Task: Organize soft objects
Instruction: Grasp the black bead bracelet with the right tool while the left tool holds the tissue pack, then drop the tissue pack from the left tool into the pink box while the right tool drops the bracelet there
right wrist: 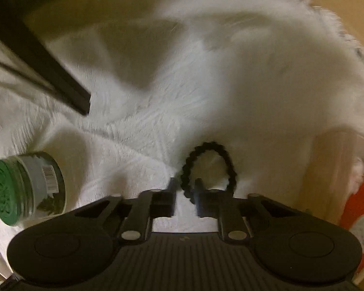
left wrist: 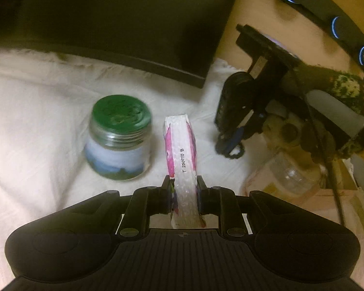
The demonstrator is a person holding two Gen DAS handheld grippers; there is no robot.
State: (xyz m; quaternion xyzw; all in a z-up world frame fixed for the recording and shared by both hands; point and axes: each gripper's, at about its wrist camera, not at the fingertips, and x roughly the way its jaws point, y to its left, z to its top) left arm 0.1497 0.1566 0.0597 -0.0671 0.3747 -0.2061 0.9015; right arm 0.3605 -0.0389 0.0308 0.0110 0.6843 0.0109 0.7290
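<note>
My left gripper is shut on a pink-and-white soft packet printed "T 250710 B", held on edge above the white fluffy cloth. My right gripper is open a little; a black braided hair tie hangs looped around its right finger, above the white cloth. In the left wrist view the right gripper shows at the right with the hair tie dangling from its tips.
A glass jar with a green lid stands on the cloth left of the packet; it also shows in the right wrist view. A dark box lies behind. A clear plastic container and a red-and-white item sit at the right.
</note>
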